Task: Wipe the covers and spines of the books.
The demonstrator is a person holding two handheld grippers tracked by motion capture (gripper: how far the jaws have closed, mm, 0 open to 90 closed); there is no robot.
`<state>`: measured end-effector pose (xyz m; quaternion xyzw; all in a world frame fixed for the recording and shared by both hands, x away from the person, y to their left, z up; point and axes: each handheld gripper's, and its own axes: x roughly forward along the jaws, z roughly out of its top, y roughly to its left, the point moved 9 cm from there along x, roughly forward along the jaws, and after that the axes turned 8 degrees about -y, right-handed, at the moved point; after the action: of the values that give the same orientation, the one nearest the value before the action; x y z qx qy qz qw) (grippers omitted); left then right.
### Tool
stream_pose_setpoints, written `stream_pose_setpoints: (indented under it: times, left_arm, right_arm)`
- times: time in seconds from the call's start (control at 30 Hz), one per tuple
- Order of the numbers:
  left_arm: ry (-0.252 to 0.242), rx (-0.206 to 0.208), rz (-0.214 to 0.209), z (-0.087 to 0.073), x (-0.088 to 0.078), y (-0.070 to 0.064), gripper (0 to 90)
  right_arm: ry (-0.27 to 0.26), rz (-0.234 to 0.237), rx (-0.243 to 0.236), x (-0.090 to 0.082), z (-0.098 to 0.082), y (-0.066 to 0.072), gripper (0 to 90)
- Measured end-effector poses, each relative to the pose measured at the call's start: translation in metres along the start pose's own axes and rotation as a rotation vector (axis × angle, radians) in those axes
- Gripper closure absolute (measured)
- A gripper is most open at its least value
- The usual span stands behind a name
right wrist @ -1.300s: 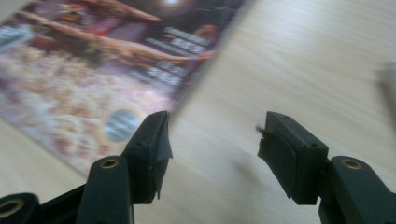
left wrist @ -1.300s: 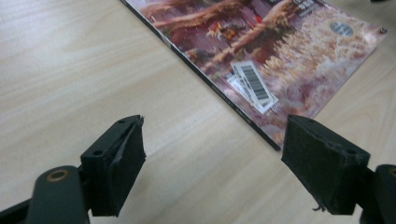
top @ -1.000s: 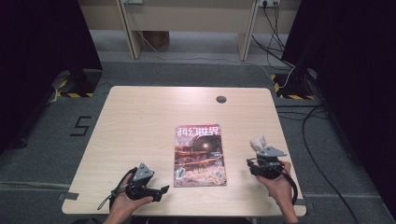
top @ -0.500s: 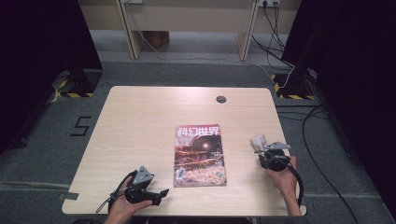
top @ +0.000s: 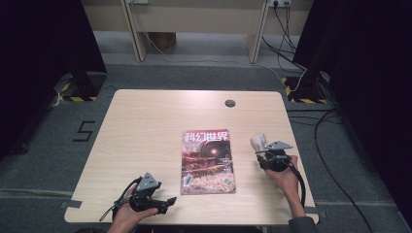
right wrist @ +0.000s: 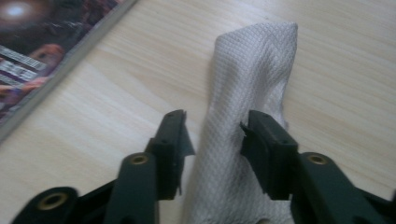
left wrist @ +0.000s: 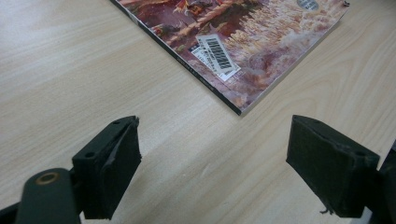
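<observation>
Near the front left corner of the light wood table [top: 145, 126]: left hand-held gripper [top: 165, 203], gripped in the person's left hand [top: 127, 216], low over the wood, pointing right toward the magazine. Jaws spread wide in the left gripper view, nothing between them, only bare tabletop; black pads [left wrist: 109, 165] well apart. Just beyond them, the near corner of the magazine [left wrist: 243, 42], barcode sticker [left wrist: 215, 52] face up.

In the middle of the table: science-fiction magazine [top: 208, 161], flat, cover up, closed, red and brown artwork under a white Chinese title, long side running away from the person. Apart from both grippers.

Farther back, past the magazine's top edge: small dark round hole [top: 230, 103] in the tabletop.

To the right of the magazine: right hand-held gripper [top: 258, 144], held by the right hand [top: 286, 174], pointing away from the person. Between its jaws, a white cloth [top: 259, 141] with a waffle weave, bunched into an upright fold. Seen in the right gripper view as a white textured strip [right wrist: 247, 93] rising from the bottom edge and running out past the jaw tips over the wood. Right pad [right wrist: 266, 149] against the fold, left pad standing slightly clear of it; jaws about half spread, just now opening again. Hard to tell whether the cloth is truly pinched or merely standing between the pads. Edge of the magazine at the upper left of that view, apart from the cloth.

Beyond the table: grey floor, black cables trailing on the right.
</observation>
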<state>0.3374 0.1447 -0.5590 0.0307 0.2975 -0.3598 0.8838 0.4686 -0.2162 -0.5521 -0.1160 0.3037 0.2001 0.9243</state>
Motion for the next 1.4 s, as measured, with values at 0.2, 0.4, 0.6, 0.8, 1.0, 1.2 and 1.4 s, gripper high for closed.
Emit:
stream_pose_setpoints:
  times: [0.2,0.4,0.6,0.8,1.0,1.2,1.4]
  left_arm:
    - [0.003,0.002,0.005,0.0,0.0,0.001,16.2]
    - [0.004,-0.002,0.004,-0.001,0.0,0.001,15.9]
    - [0.006,-0.003,0.007,-0.001,0.0,0.001,15.7]
    - [0.012,-0.004,-0.002,-0.003,0.0,0.0,15.6]
    - [0.015,-0.004,0.002,-0.003,0.001,0.001,15.6]
    - [0.022,-0.002,0.004,-0.005,0.002,0.001,15.6]
    - [0.029,0.004,0.005,-0.005,0.003,0.001,15.6]
  right_arm:
    - [-0.028,0.076,0.035,-0.024,-0.002,0.022,37.4]
    - [-0.088,0.158,0.087,-0.045,-0.007,0.045,30.3]
    - [-0.091,0.184,0.091,-0.057,-0.019,0.061,15.7]
    - [-0.091,0.176,0.067,-0.065,-0.033,0.067,15.8]
    - [-0.066,0.179,0.055,-0.072,-0.047,0.073,15.7]
    - [-0.035,0.169,0.062,-0.078,-0.06,0.075,15.8]
    - [-0.022,0.172,0.053,-0.083,-0.067,0.076,15.7]
